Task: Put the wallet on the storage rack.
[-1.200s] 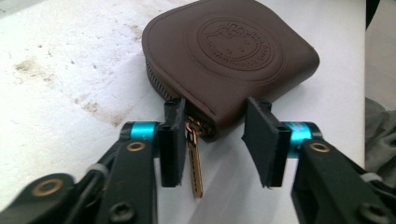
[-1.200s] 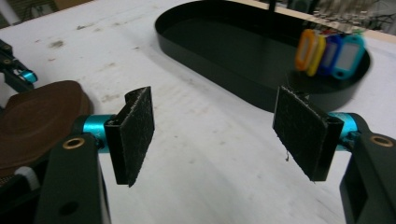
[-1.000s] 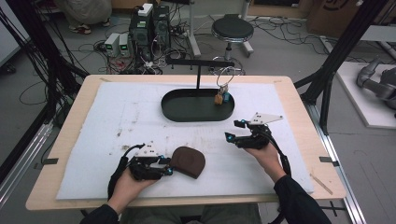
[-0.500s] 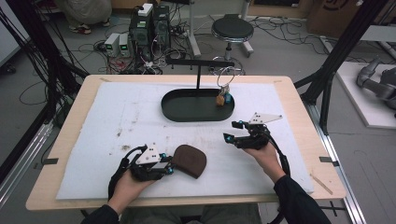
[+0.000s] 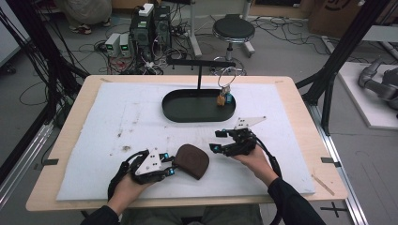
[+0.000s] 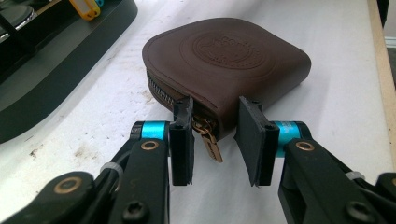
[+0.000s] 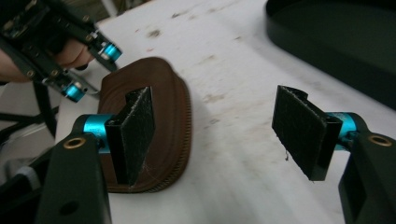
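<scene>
Brown pouch (image 5: 192, 161): a zipped leather case lying flat on the white mat (image 5: 103, 122), near the front edge of the worktop (image 5: 300, 101), between the two hands and closer to the left one.
Zip pull (image 6: 211, 142): a small brass tab hanging from the pouch's near corner, seen in the left gripper view between the jaws.
Left tongs (image 6: 215, 140): released, jaws parted on either side of the pouch's zip corner; the left pad is at the zip edge, the right pad just beside the leather, and neither is pressed shut on it.
Right tongs (image 7: 219, 135): released, jaws spread wide over bare mat; the pouch lies just beyond the left jaw, apart from the pads.
Right tongs in the high view (image 5: 219, 140): just right of the pouch, pointing toward it.
Left tongs in the high view (image 5: 170, 165): at the pouch's left edge.
Black tray (image 5: 173, 110): an oval dish behind the pouch, well apart from it.
Key tags (image 5: 223, 99): orange and blue, hanging at the tray's right end from a stand (image 5: 199, 70).
</scene>
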Tool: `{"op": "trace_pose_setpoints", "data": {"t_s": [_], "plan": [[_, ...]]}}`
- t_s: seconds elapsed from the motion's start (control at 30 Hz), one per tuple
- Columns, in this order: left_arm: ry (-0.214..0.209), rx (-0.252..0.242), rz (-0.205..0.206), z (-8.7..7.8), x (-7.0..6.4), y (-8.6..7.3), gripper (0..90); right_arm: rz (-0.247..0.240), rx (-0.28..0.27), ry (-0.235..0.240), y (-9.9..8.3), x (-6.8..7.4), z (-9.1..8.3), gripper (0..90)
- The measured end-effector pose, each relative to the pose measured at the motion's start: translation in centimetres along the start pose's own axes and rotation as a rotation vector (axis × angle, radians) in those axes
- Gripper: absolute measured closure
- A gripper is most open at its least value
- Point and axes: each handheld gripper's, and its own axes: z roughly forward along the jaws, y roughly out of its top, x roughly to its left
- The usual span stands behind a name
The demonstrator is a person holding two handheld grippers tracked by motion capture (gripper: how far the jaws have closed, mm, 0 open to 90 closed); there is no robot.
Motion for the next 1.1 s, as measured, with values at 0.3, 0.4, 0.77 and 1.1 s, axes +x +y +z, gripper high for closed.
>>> {"op": "trace_pose_setpoints", "data": {"t_s": [0.3, 0.4, 0.77, 1.1], "plan": [[-0.001, -0.010, 0.035, -0.2, -0.1, 0.0, 67.2, -0.009, 0.150, 0.140, -0.4, 0.9, 3.1, 53.5], [-0.001, -0.010, 0.031, -0.2, -0.1, -0.1, 67.3, -0.016, 0.157, 0.158, -0.3, 1.1, 3.2, 65.3], [-0.004, 0.003, 0.012, 0.0, -0.1, -0.1, 66.2, -0.032, 0.120, 0.170, 0.0, 0.9, 2.3, 86.4], [0.006, -0.033, -0.123, 0.5, 0.3, 0.5, 41.1, -0.104, 0.054, 0.158, 0.8, 1.4, 0.6, 88.4]]}}
